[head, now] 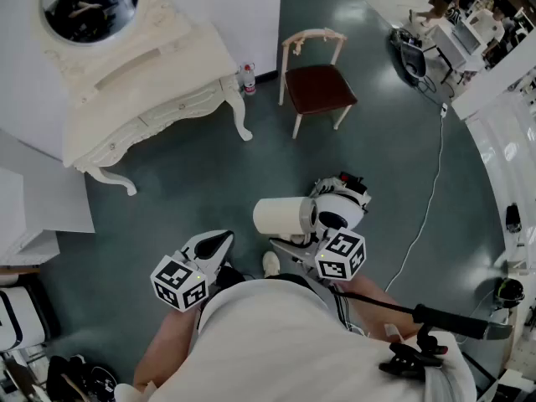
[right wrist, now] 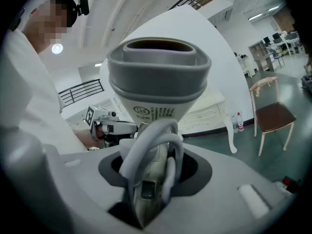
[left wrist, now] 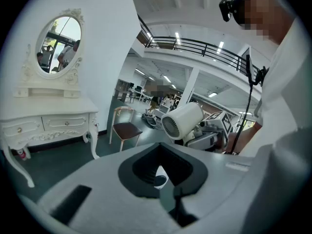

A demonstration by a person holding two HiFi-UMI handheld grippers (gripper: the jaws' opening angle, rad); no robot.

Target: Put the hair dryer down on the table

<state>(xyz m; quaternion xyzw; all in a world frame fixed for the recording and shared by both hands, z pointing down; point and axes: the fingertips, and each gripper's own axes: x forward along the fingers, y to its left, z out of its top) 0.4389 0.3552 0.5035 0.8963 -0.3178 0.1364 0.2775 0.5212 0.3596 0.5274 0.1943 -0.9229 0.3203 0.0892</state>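
The hair dryer [right wrist: 158, 77] is up in the air in front of me, over the floor and well apart from the dressing table [head: 151, 82]. The barrel lies roughly level and the nozzle points away from the right gripper [head: 325, 226]. That gripper's jaws are clamped on the handle [right wrist: 148, 179], with the cord [right wrist: 168, 140] looped and bunched up alongside it inside the grip.

Handling, my guess: hard plastic shell, stiff, prob. smooth and a bit slick. It isn't heavy, but it's top-heavy, since the barrel sits well above the grip pt. and will want to tip or swing. The handle is the right place to hold it, low and firm. I wouldn't pinch the barrel, too wide and round. Set it down on its side, not dropped. The loose cord could snag.

The left gripper [head: 209, 245] is low beside me, jaws closed w/ only a sliver of gap and nothing in them.

The chair [head: 316, 86] stands right of the table, clear of the path.
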